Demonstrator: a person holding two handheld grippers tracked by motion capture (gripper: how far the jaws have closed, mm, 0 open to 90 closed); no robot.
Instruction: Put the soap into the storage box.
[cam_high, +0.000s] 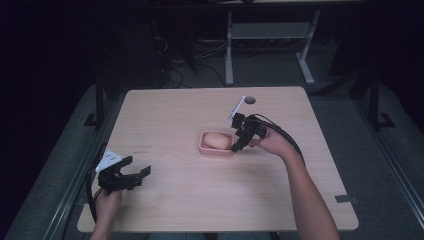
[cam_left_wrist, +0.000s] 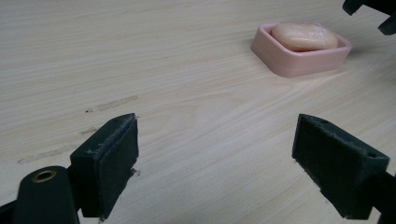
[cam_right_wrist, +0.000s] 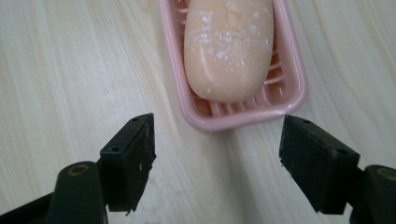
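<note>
A pink soap dish (cam_high: 205, 149) sits near the table's middle with a peach bar of soap (cam_high: 216, 140) lying in it. My right gripper (cam_high: 236, 145) is at the dish's right end, tilted down towards it. In the right gripper view its jaws stand open just short of the dish's (cam_right_wrist: 243, 116) near rim, with bare table between them and the soap (cam_right_wrist: 229, 46) beyond. My left gripper (cam_high: 136, 167) rests open at the front left, away from the dish (cam_left_wrist: 299, 63). Between the left gripper's (cam_left_wrist: 215, 163) pads there is only wood.
The wooden table (cam_high: 165, 110) has a round cable hole (cam_high: 250, 100) at its back edge and faint scuff marks (cam_high: 140, 147) at the left. A dark strip of tape (cam_high: 346, 198) lies near the front right corner. Desk legs and cables stand beyond the table.
</note>
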